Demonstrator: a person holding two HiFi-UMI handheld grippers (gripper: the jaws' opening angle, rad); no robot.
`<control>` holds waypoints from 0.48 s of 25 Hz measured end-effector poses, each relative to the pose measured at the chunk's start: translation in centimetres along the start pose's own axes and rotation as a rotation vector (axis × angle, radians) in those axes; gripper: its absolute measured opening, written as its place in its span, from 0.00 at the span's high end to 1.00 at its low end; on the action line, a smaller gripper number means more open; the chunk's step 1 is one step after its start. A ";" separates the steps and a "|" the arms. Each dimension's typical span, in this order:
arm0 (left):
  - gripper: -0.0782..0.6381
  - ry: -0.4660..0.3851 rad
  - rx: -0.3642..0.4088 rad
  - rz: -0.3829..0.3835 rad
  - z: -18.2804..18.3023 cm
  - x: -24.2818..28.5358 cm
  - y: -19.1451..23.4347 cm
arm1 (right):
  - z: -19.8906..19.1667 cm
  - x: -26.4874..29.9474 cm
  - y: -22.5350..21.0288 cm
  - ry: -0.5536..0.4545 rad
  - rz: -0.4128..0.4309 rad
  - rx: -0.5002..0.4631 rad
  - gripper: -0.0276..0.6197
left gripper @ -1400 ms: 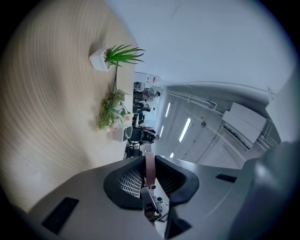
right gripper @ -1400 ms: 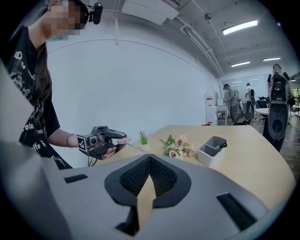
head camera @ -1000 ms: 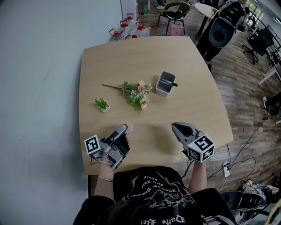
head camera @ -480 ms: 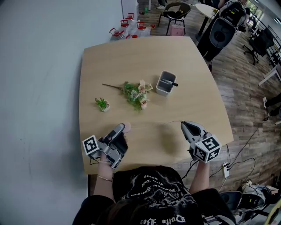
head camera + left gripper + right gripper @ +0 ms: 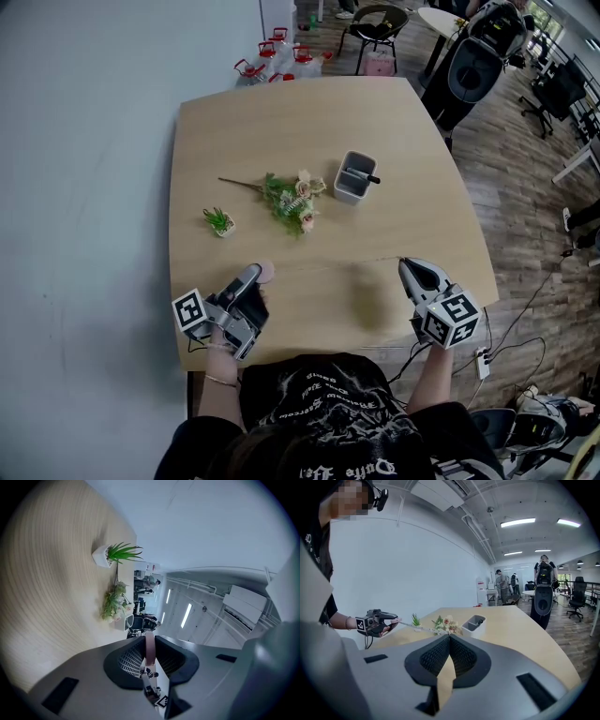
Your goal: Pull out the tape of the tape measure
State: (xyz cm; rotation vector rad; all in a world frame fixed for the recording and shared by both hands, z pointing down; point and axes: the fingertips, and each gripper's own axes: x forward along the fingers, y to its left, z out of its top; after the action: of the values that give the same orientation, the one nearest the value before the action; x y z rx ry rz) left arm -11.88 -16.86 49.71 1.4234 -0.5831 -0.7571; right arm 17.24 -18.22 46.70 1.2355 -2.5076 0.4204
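- A grey rectangular holder (image 5: 347,190) is stood on the light, wood-grain desk (image 5: 281,122). A black pen (image 5: 362,176) is laid in it, one end poking over the rim.
- A small white pot (image 5: 223,231) is filled with a spiky green plant. A sprig of pale flowers (image 5: 289,199) is laid flat on the desk between pot and holder.
- The left tool (image 5: 149,644) is clamped at a narrow gap on the tape measure case (image 5: 266,272), which is pink and round. The case is seen edge-on between the ribbed black pads and is held over the near part of the desk.
- The right tool (image 5: 449,639) is closed fully, with the tape end pinched between its pads.
- The tape (image 5: 421,627) is stretched as a thin straight line from the case to the right tool, just above the desk surface.
- The tool bodies are moulded in smooth grey, and a marker cube is carried on each.
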 end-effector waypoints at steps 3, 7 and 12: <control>0.79 0.001 0.007 0.011 -0.3 0.2 0.1 | 0.0 -0.2 -0.6 -0.001 -0.034 0.002 0.93; 0.79 -0.013 -0.002 0.017 -0.1 0.3 0.5 | -0.1 -0.5 -2.3 -0.008 -0.119 0.018 0.93; 0.79 -0.027 -0.003 0.014 0.2 -0.1 0.3 | -0.1 -1.7 -4.0 -0.010 -0.177 0.044 0.93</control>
State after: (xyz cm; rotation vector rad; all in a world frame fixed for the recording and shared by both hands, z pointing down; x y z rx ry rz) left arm -12.06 -16.95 50.07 1.4069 -0.6115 -0.7671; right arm 21.47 -19.35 46.64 1.4653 -2.3824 0.4286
